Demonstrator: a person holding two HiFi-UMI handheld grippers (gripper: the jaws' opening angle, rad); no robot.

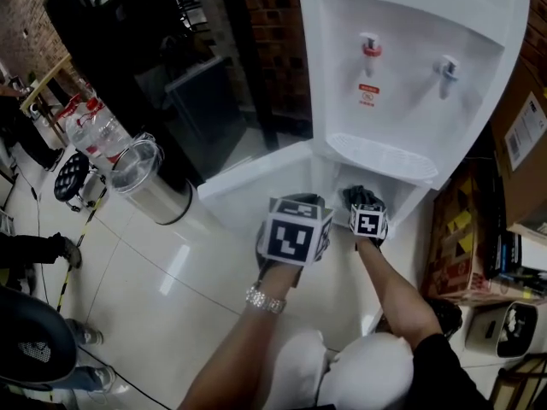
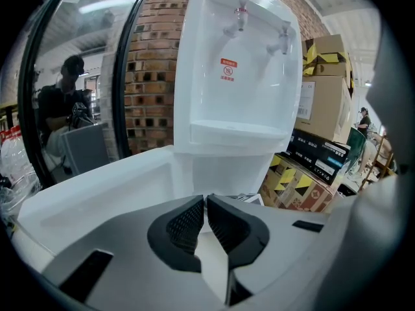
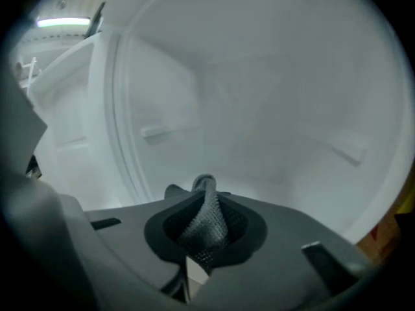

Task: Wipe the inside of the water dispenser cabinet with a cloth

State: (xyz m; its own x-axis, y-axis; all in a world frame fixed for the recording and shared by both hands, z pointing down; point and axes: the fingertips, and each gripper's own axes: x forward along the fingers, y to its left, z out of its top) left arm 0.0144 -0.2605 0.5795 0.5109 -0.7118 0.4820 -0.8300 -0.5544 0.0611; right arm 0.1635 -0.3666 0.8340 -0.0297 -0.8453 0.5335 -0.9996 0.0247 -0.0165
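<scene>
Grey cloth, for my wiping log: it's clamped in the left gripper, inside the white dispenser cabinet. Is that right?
Not the left. The grey cloth is clamped in the right gripper, inside the white dispenser cabinet; the right gripper view shows it. The left gripper has its jaws together on nothing.

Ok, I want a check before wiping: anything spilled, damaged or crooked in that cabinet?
Nothing stands out. The cabinet walls look bare and white, with no puddle or stain visible, and the door hangs open. The right gripper pinches a grey cloth inside; the left gripper is shut and empty.
</scene>
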